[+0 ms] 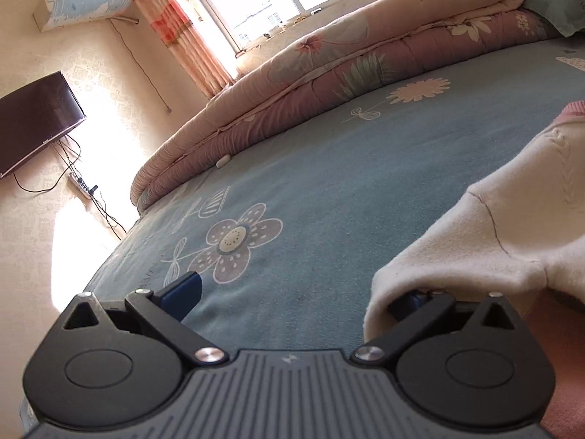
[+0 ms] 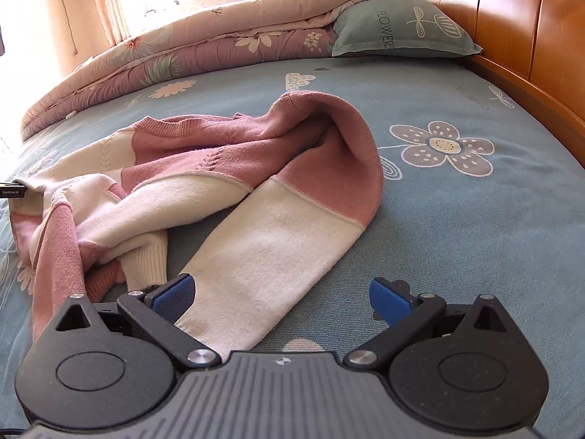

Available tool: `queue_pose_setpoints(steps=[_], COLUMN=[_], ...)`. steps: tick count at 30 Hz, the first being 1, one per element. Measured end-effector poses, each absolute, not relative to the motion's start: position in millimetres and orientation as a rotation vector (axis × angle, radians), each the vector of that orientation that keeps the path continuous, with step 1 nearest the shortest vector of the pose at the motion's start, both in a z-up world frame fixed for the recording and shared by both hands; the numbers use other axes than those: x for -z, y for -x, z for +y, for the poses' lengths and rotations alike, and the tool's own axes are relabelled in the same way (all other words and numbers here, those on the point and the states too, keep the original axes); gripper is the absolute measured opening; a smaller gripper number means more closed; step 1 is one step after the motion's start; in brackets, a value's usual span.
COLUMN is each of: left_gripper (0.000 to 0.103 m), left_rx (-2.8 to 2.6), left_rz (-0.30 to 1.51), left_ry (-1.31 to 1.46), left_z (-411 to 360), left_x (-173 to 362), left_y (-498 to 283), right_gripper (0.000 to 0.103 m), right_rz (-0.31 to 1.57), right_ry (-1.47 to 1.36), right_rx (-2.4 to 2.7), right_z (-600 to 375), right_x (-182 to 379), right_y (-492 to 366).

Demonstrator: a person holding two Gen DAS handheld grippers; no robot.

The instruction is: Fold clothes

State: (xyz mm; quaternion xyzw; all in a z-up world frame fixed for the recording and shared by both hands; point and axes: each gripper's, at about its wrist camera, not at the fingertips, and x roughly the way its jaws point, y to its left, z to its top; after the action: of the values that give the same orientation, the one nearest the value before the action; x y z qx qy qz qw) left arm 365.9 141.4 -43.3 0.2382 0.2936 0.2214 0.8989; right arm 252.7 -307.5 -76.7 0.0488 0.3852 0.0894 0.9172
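Rolled floral quilt (image 2: 175, 55) beside a teal pillow (image 2: 398, 29); wall television (image 1: 33, 120)

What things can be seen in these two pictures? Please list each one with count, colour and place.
sweater: one, pink and cream, crumpled on the bed sheet
bed sheet: one, blue with flower print, covers the bed
quilt: one, pink floral and cream, folded along the far side of the bed
pillow: one, blue-green, at the headboard
headboard: one, orange-brown wood, right side
curtains: orange and cream, at the window
television: one, dark, on the wall
air conditioner: one, covered, high on the wall
power strip: one, white, on the wall under the television
left gripper: black, blue pads, open, cream cloth over one finger
right gripper: black, blue pads, open over a cream sleeve
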Motion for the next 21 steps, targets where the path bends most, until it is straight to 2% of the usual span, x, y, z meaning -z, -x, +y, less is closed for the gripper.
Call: queue_pose_setpoints(steps=[4,8,21], left_gripper=[0.103,0.102,0.102], left_rx=[-0.445,-0.341,-0.308], left_rz=[0.555,0.558,0.785], left_ry=[-0.626,-0.598,-0.035], left_z=[125.5,101.1,155.8], left_x=[29.4,32.1,95.4], left_y=[-373.9,-375.1,-330.5], right_gripper=[0.103,0.103,0.103], right_rz=[0.813,0.834,0.850], right_ry=[-0.130,-0.146,-0.152], right_rx=[-0.181,-0.206,-0.259], right_z=[-307.6,-298.6,-282.9], right_x=[82.9,91.9,91.2], right_y=[-251.2,-246.1,-230.9])
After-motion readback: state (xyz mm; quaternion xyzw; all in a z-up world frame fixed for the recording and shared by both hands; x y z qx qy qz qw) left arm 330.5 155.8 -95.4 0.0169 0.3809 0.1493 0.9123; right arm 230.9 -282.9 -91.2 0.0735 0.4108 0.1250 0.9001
